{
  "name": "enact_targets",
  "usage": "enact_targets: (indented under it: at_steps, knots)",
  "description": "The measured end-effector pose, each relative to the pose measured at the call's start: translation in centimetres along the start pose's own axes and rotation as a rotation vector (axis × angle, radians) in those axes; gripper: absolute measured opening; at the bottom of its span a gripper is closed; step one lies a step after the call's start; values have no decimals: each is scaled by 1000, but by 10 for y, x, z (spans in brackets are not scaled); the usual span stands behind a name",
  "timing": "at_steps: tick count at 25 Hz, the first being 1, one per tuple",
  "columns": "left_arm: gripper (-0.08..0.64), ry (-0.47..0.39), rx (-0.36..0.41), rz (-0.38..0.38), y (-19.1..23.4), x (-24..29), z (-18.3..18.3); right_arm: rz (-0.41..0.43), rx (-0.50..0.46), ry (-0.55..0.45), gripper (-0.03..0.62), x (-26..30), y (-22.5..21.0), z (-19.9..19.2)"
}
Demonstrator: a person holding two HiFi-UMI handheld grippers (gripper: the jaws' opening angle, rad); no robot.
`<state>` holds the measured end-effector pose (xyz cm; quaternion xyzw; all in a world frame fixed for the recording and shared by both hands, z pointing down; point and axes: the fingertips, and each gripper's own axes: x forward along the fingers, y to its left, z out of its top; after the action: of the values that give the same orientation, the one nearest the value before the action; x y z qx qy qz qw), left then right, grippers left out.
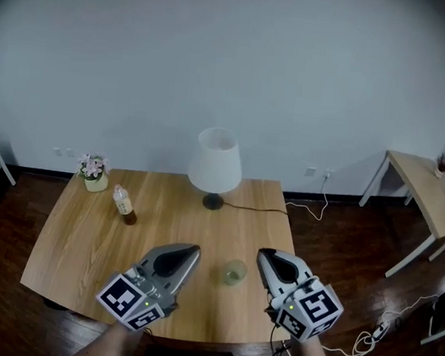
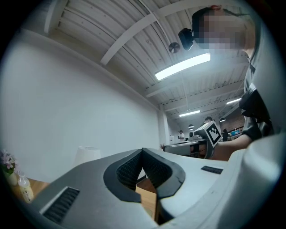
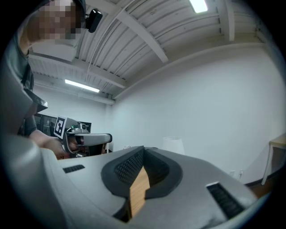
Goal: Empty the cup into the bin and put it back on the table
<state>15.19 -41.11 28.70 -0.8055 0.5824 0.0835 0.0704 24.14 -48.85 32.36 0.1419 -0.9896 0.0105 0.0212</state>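
Observation:
A small clear greenish cup (image 1: 234, 273) stands upright on the wooden table (image 1: 80, 237), near its front edge. My left gripper (image 1: 196, 249) hovers just left of the cup, tips pointing away from me, jaws shut and empty. My right gripper (image 1: 263, 253) hovers just right of the cup, also shut with nothing in it. The cup sits between the two, touching neither. In the left gripper view the jaws (image 2: 142, 150) meet at the tips over bare table wood. In the right gripper view the jaws (image 3: 143, 148) are closed the same way. The cup shows in neither gripper view.
A white lamp (image 1: 215, 163) stands at the table's back, its cord running right. A bottle (image 1: 124, 204) and a flower pot (image 1: 93, 172) stand at the back left. A side table (image 1: 428, 193) is at the right, a power strip (image 1: 373, 330) on the dark floor.

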Motion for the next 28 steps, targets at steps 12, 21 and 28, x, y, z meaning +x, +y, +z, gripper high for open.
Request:
enact_targets:
  at_steps: [12, 21, 28]
  knots:
    - [0, 29, -57, 1, 58, 31, -30, -3, 21, 30, 0, 66, -28, -13]
    - [0, 45, -102, -42, 100, 46, -51, -74, 40, 63, 0, 107, -45, -32]
    - [0, 68, -120, -12, 114, 59, -74, -65, 79, 70, 0, 123, -61, -58]
